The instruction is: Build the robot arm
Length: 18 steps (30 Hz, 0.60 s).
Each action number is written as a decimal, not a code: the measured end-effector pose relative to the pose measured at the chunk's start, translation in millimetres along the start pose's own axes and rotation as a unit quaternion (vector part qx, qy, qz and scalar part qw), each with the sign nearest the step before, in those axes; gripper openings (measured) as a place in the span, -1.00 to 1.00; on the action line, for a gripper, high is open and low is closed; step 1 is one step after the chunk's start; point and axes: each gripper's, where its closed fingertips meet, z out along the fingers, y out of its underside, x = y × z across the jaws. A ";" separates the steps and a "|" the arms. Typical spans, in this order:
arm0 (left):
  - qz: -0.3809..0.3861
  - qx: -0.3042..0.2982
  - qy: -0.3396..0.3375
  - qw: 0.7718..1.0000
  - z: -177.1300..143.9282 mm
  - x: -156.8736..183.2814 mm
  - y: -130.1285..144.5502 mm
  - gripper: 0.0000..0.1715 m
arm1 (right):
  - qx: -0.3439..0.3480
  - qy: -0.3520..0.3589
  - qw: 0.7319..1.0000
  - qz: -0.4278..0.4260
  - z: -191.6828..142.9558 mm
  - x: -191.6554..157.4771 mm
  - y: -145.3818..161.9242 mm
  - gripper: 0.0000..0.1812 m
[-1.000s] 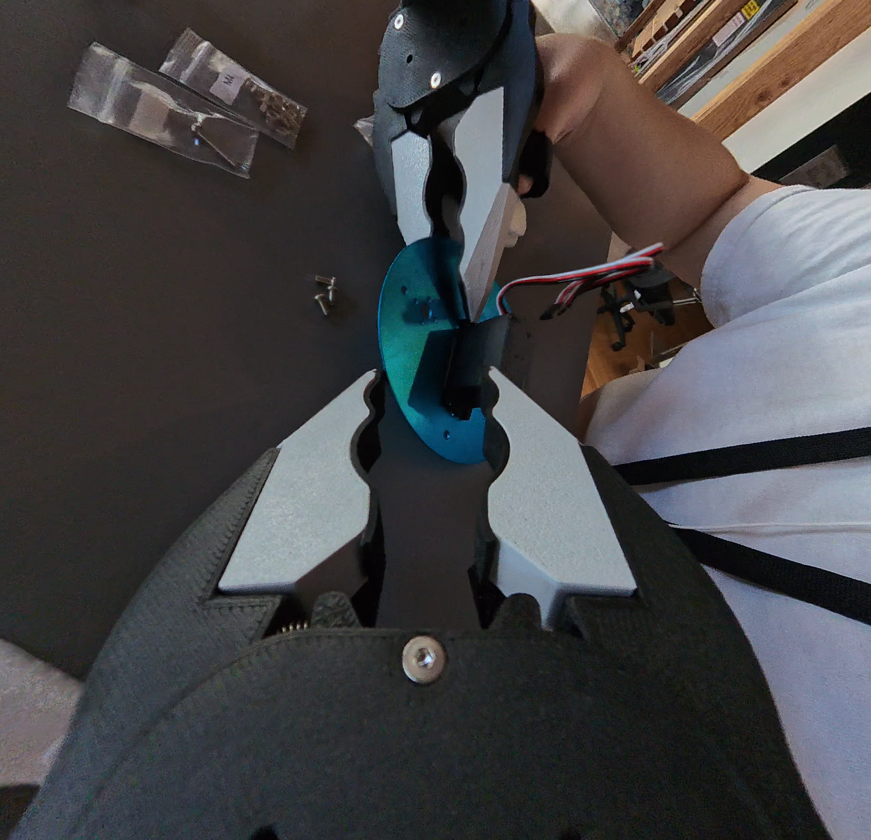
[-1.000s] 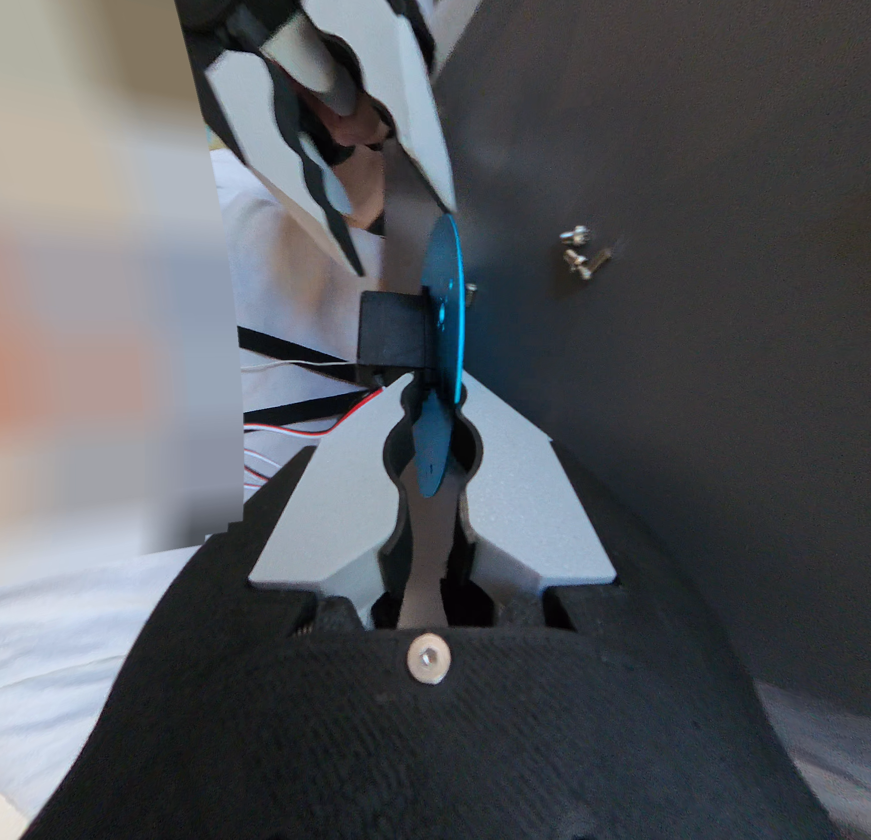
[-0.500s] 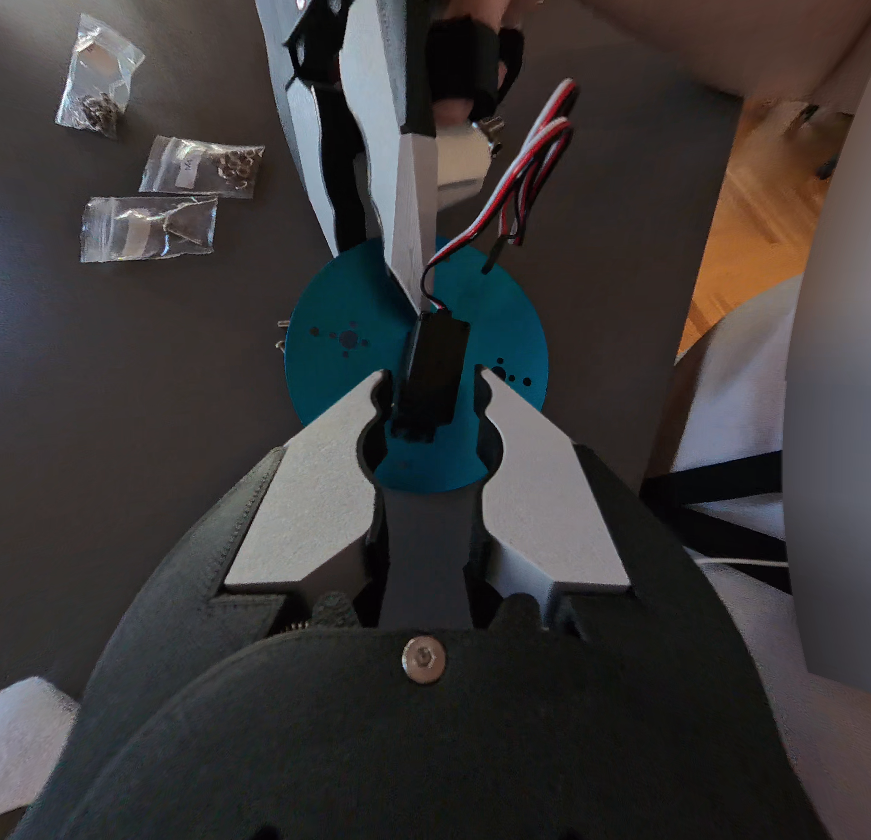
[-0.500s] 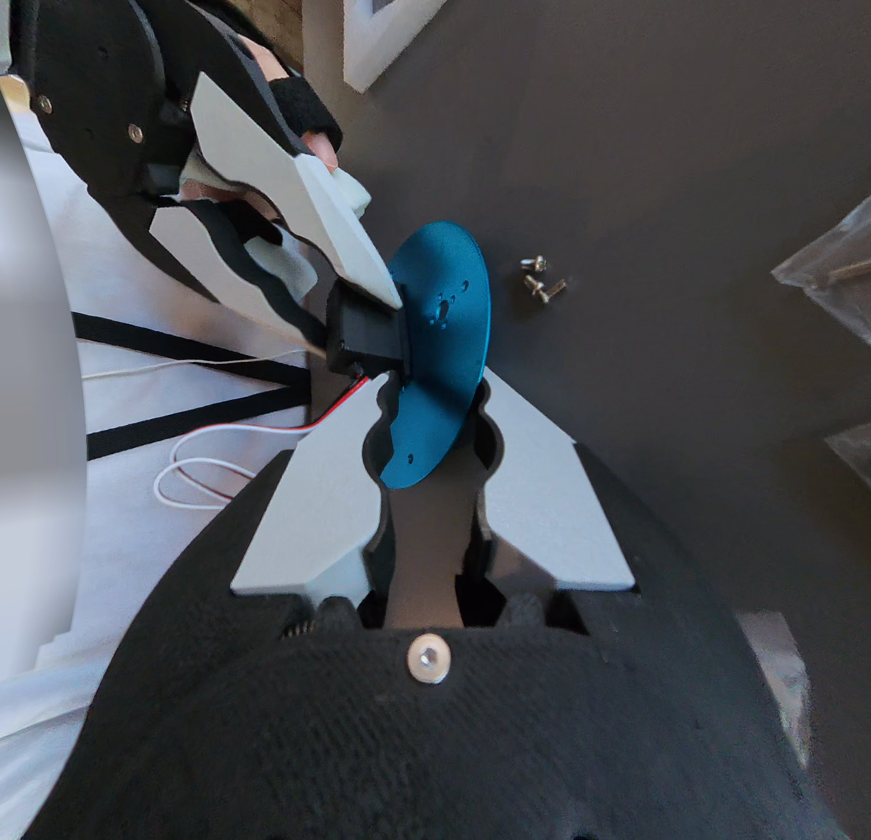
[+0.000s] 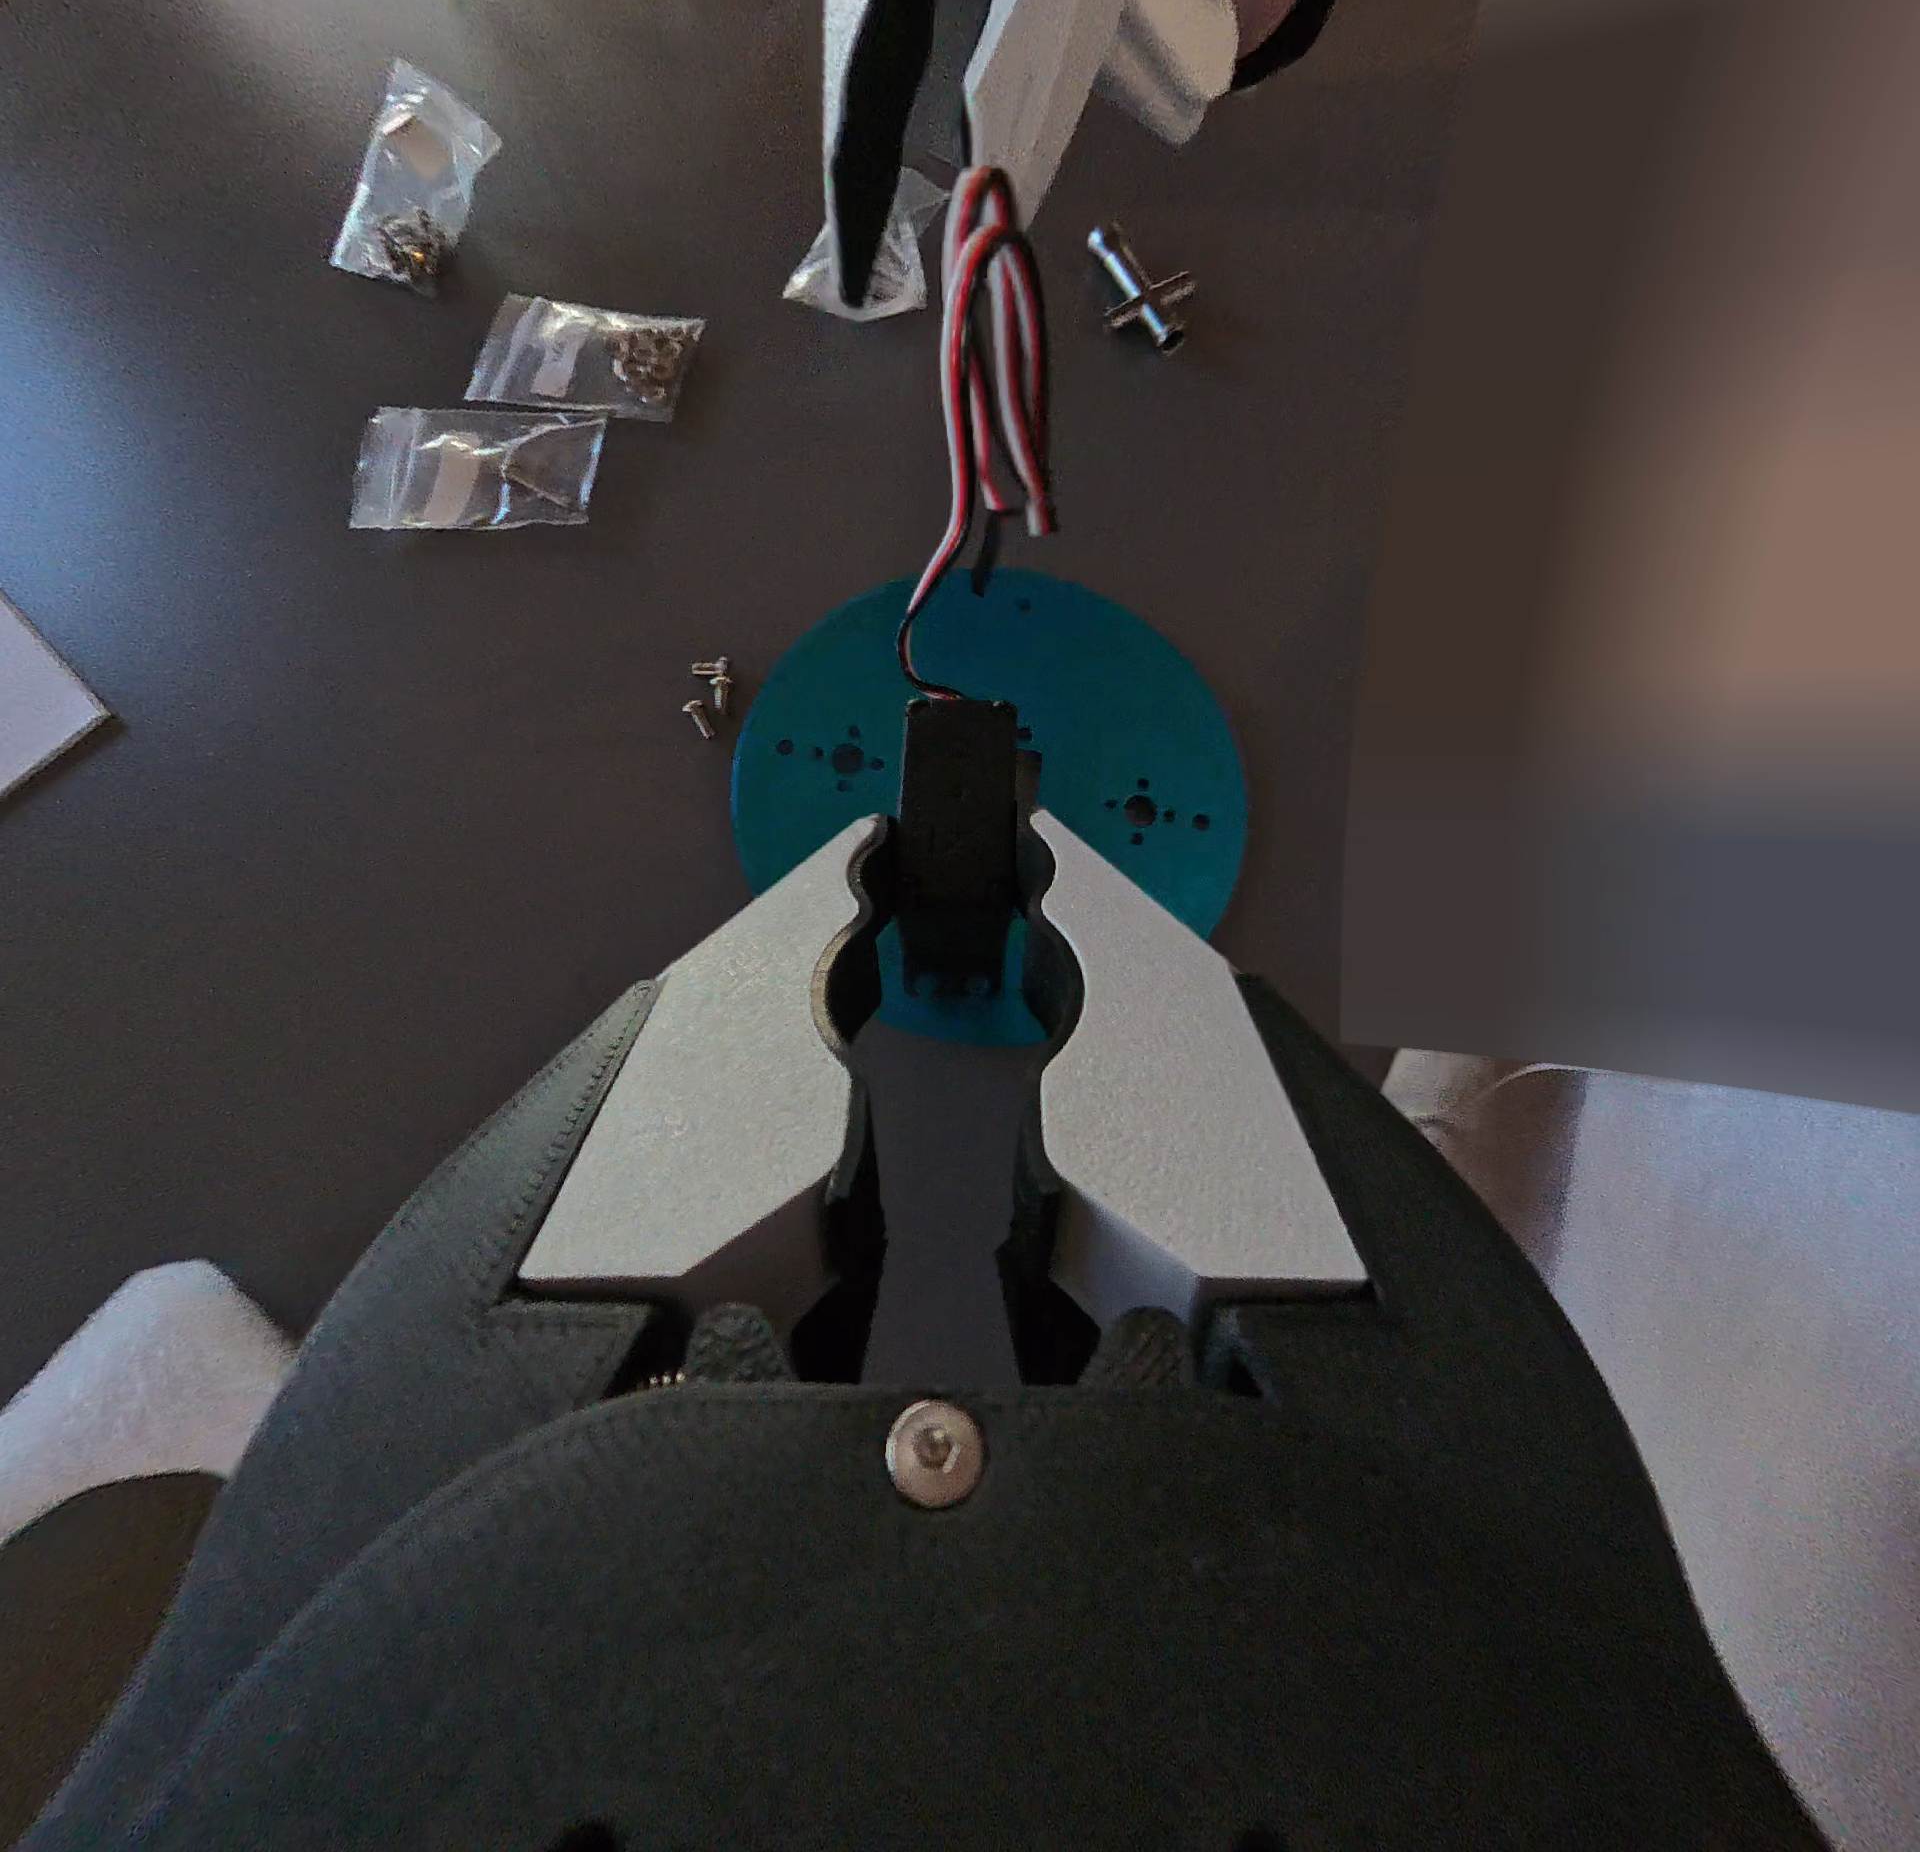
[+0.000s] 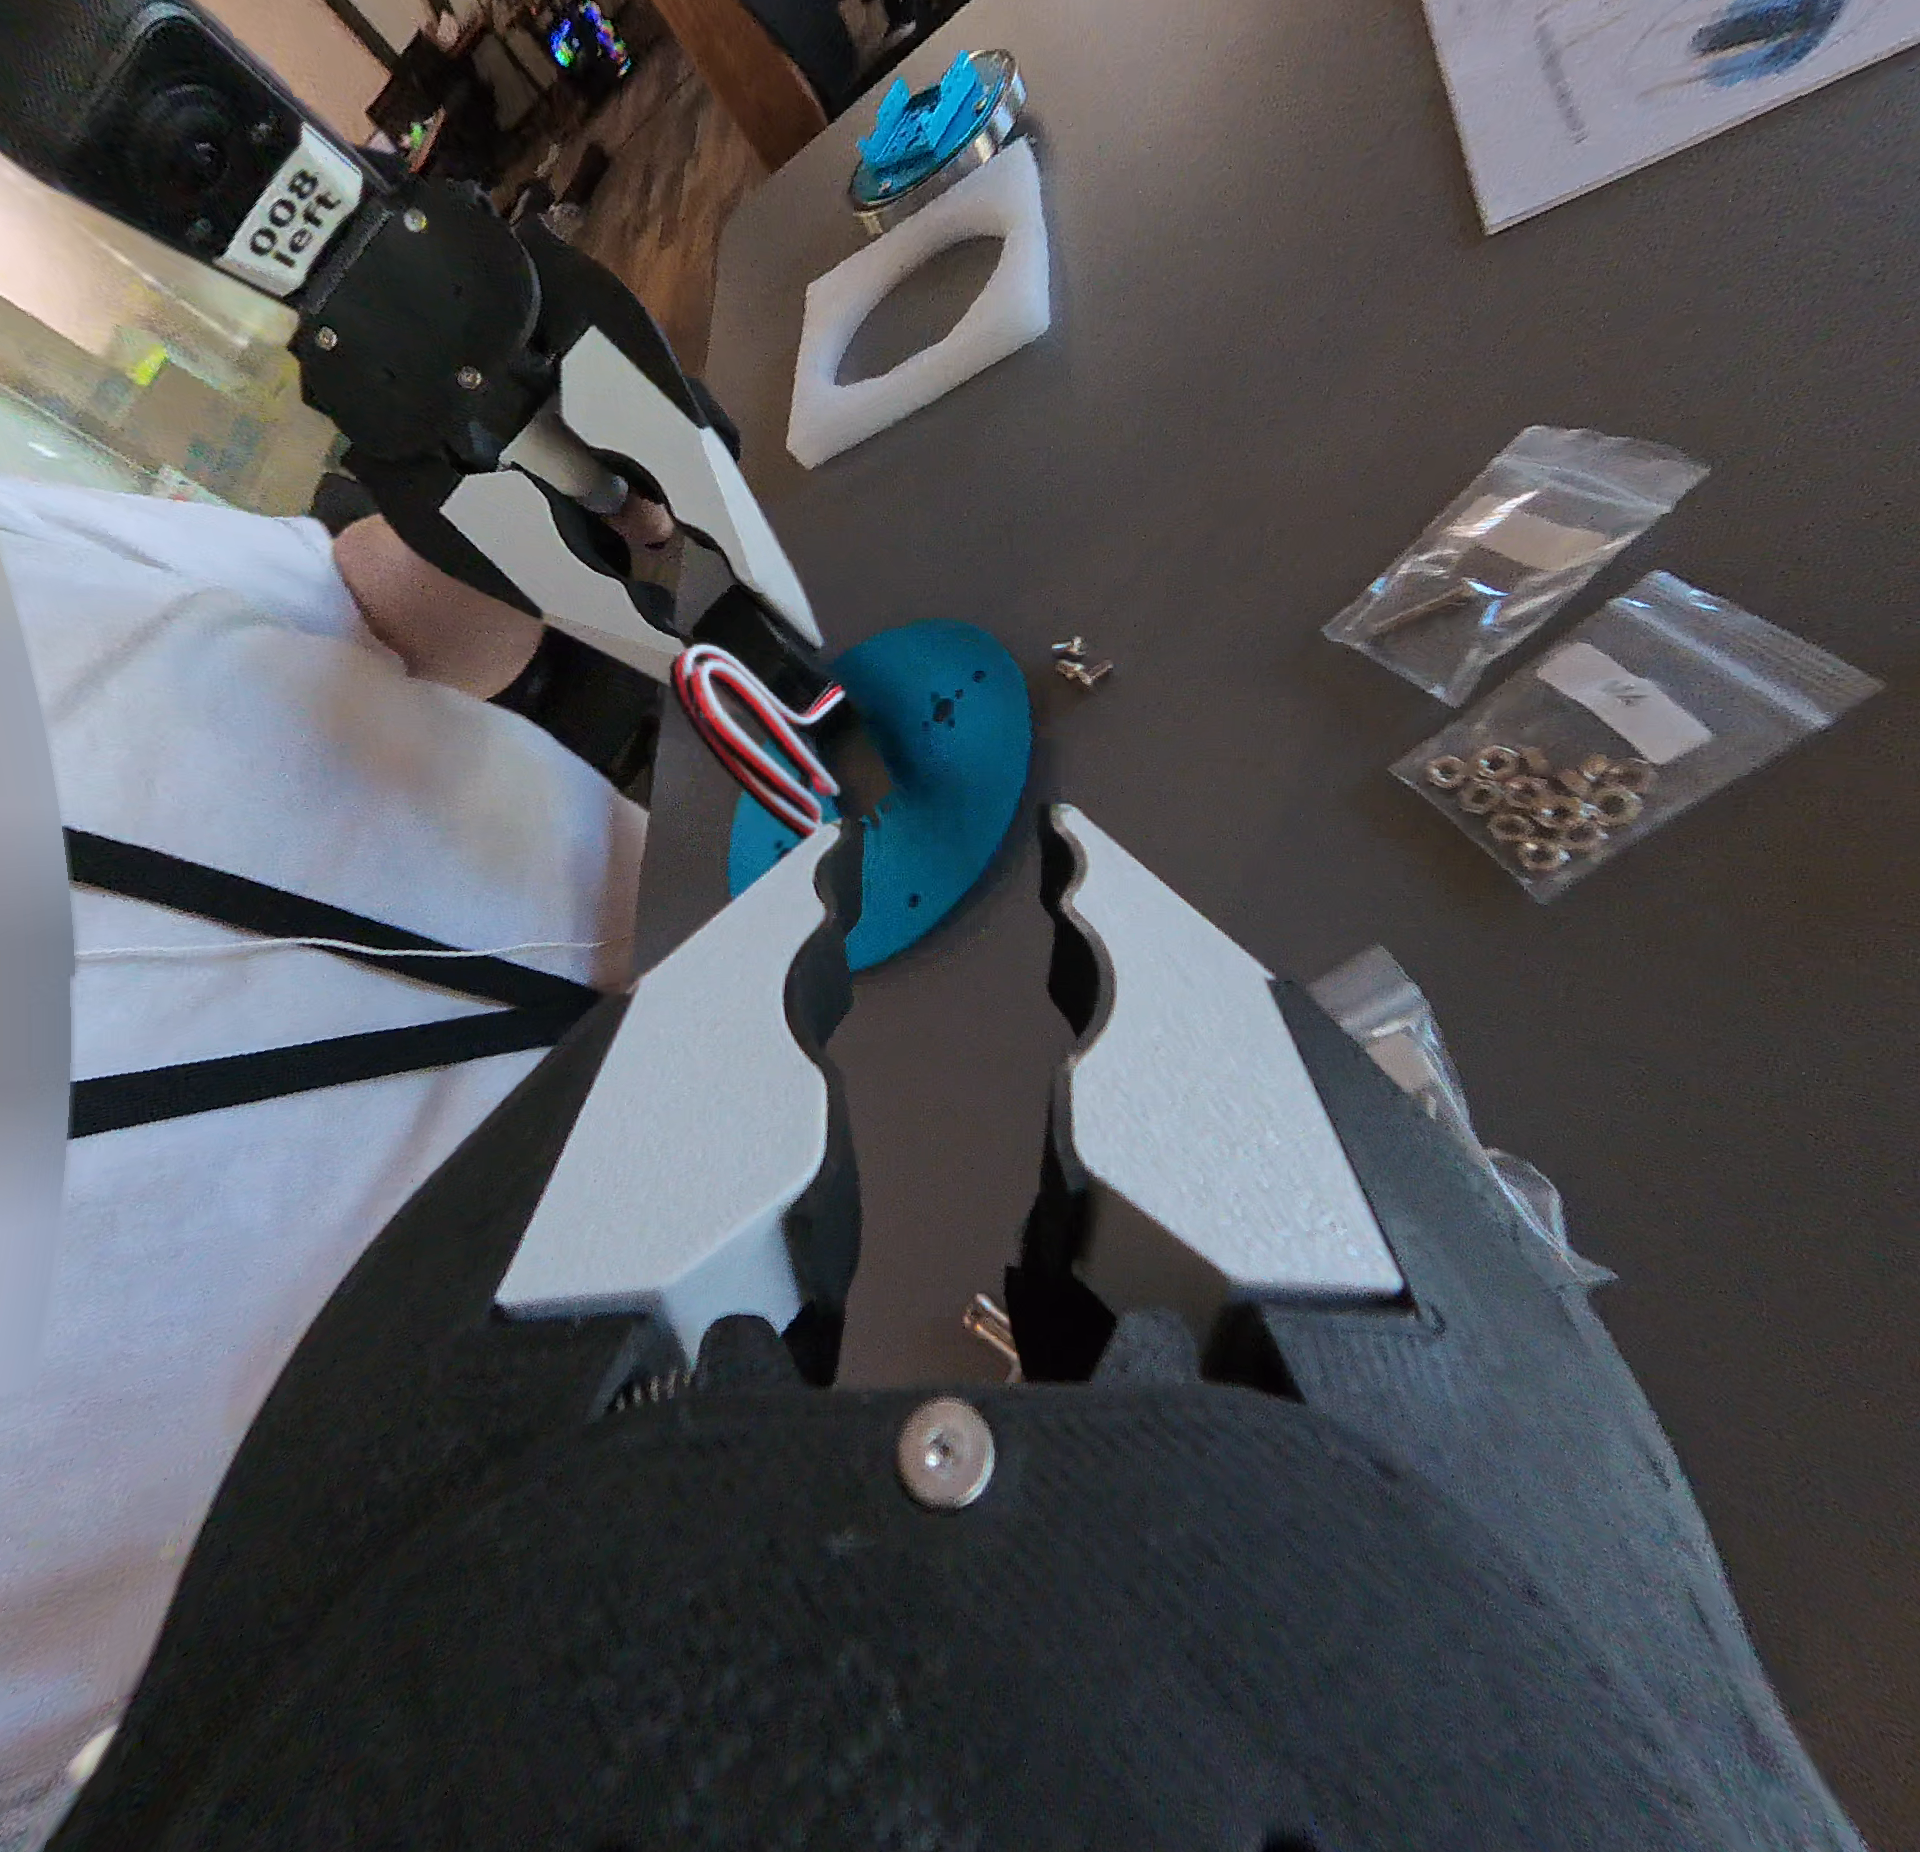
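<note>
My left gripper (image 5: 956,823) is shut on a small black servo (image 5: 954,794) that sits on a round blue disc (image 5: 1101,722) with small holes. The servo's red, white and black wire (image 5: 992,368) trails away from it. In the right wrist view the disc (image 6: 935,753) hangs tilted just above the dark table, with the left gripper (image 6: 748,639) on the servo (image 6: 753,626) behind it. My right gripper (image 6: 940,826) is open and empty, its fingertips close to the disc's near edge. It also shows at the top of the left wrist view (image 5: 935,254).
Three loose screws (image 6: 1081,661) lie right beside the disc. Clear bags of hardware (image 6: 1631,753) (image 5: 478,467) lie on the dark table (image 6: 1351,400). There is a white foam block (image 6: 925,327), a blue part on a metal disc (image 6: 935,119), a paper sheet (image 6: 1662,46) and a metal cross-shaped fitting (image 5: 1148,290). A person in white stands at the table's edge. Some 11 cm of space lies between my two pairs of fingers.
My right gripper let go of the disc's edge, opened and drew back. The left gripper kept hold of the servo and turned the disc from edge-on to nearly flat over the table.
</note>
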 end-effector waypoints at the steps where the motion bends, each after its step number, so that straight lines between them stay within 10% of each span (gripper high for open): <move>1: -0.005 0.000 0.004 1.000 1.3 1.9 0.2 -0.75 | 0.007 0.005 1.000 -0.007 -2.1 1.4 1.5 -0.63; 18: 0.061 0.035 -0.015 0.997 15.9 1.3 0.1 -0.75 | -0.036 -0.004 0.998 -0.060 10.3 -19.7 38.8 -0.56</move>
